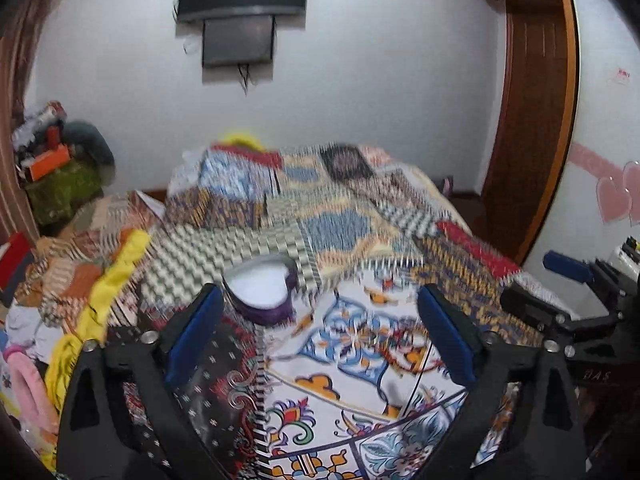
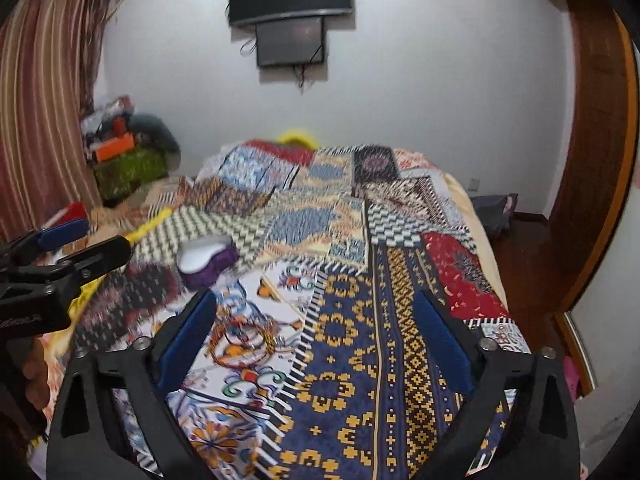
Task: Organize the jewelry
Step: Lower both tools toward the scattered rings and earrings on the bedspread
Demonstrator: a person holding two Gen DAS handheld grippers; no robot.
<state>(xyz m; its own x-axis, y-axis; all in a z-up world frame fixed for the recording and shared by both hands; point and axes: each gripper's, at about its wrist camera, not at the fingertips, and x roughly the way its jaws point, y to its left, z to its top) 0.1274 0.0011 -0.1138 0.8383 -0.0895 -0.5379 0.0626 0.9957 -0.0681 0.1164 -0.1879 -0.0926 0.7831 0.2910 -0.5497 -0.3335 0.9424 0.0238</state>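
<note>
Jewelry for sorting lies on the bed, whose patchwork cover fills both views and serves as the work surface, presumably because it is broad and soft enough to stop small pieces rolling. Ahead of the left tongs, just beyond the left blade, sits a purple heart-shaped box, open with its white interior facing up; in my judgement it stands ready as the container to be filled. In the right wrist view the same box lies ahead and to the left of the right tongs. A tangle of beaded bracelets, red and gold, rests on the white floral patch just inside the left blade of the right tongs, apart from the box. The same bracelets show between the blades of the left tongs, blurred.

Both tongs are released, blades spread wide, grasping nothing. The spread suggests an approach to a pick; which pair will take the bracelets cannot be determined. Motion blur limits finer detail.
</note>
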